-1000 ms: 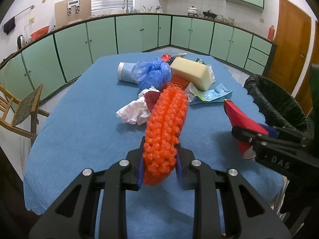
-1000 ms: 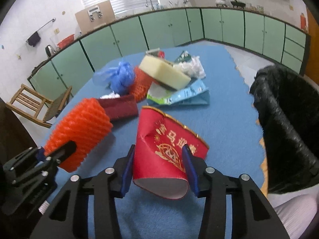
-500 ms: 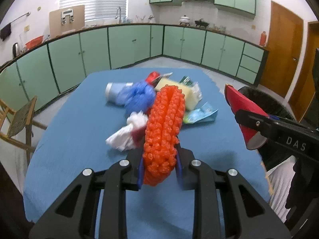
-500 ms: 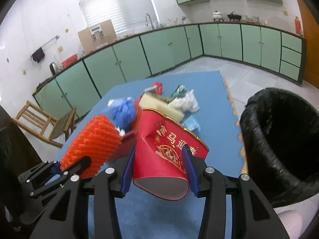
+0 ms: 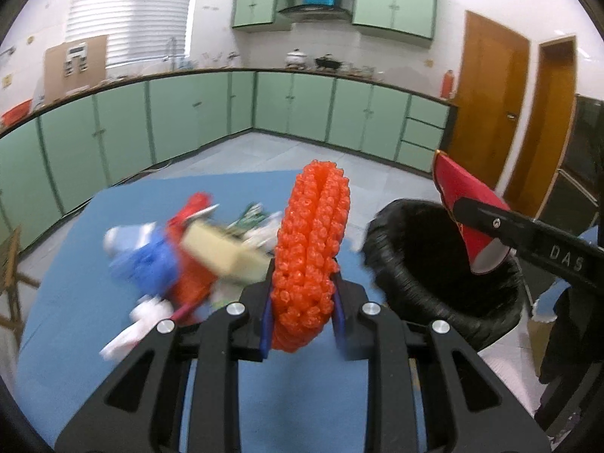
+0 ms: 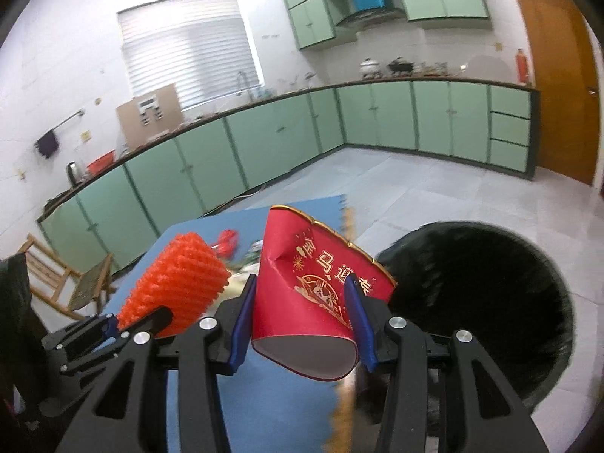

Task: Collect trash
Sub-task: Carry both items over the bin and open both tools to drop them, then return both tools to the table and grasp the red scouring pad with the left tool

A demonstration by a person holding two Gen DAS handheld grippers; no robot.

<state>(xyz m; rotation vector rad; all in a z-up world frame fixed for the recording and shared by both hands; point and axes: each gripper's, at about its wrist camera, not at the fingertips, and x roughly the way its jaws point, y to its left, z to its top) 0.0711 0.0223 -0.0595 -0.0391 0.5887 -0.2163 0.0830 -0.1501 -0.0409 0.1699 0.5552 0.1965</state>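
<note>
The black bin (image 6: 487, 302) sits just off your blue table (image 5: 75, 264), right of the blurred trash pile (image 5: 196, 249). Your left gripper (image 5: 302, 317) is clamped on the orange mesh (image 5: 311, 249) (held upright above the table); your right gripper (image 6: 302, 324) pinches the red cup (image 6: 313, 294) beside the bin's rim.

Both views are evenly lit by soft indoor light, brightest at the blinded window (image 6: 188, 45) around eleven o'clock, which is washed out to near white. Shadows are faint. Fisheye distortion bows the cabinets (image 5: 196, 124) into a curve, and a black rim darkens every corner. In the left view the pile of rubbish (image 5: 181, 249) at nine o'clock is smeared by motion blur, while the orange foam net (image 5: 309, 249) at centre stays sharp. In the right view the black bin (image 6: 487, 302) at four o'clock has soft, blurred edges.
</note>
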